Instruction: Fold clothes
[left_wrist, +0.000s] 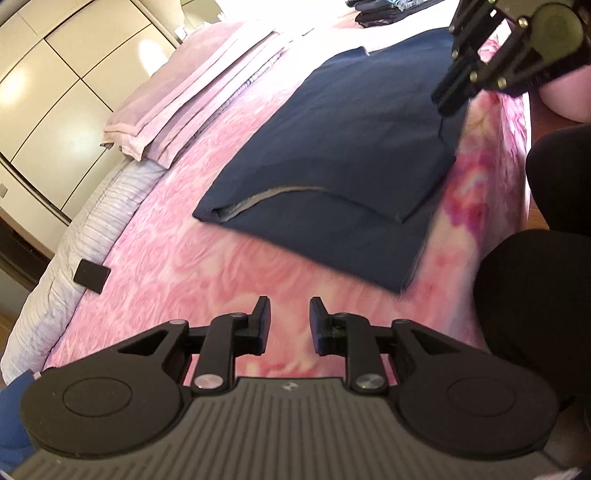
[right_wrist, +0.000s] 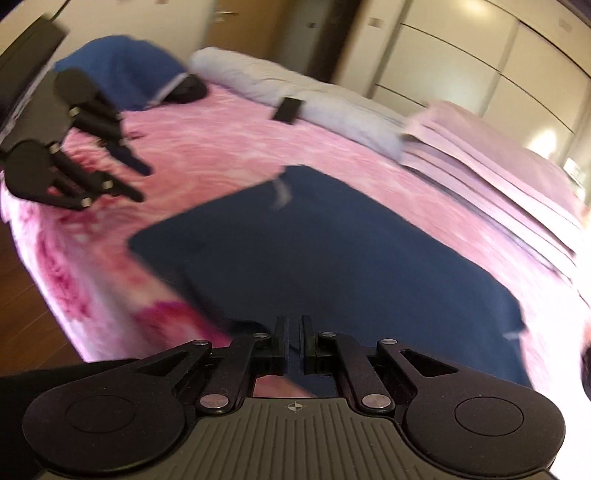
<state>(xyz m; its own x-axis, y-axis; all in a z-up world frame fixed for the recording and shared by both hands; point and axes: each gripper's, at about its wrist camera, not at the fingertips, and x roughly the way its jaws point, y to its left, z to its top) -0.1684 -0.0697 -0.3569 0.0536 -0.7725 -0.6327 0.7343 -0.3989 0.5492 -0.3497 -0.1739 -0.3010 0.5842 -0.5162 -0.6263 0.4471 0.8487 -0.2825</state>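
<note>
1. Big bed with a pink floral fleece blanket (left_wrist: 192, 258) takes up basically everything, cream wardrobe doors (left_wrist: 62, 85) behind it.
2. Navy blue folded garment (left_wrist: 332, 147) lies flat on the blanket near the bed's edge, a grey-lined hem showing at one corner.
3. Stack of folded pale pink sheets (left_wrist: 192, 96) sits further in on the bed, well apart from the navy piece, next to a rumpled grey-white duvet (left_wrist: 74, 236) along the far side.
4. Left tongs (left_wrist: 290, 314) hang over bare blanket just short of the garment, tips apart with nothing between them.
5. Right tongs (right_wrist: 294, 332) are pretty much closed, right at the garment's near edge. Blurry, so can't say whether they're pinching fabric.
6. Small flat black rectangular thing (left_wrist: 91, 276) lies by the duvet.
</note>
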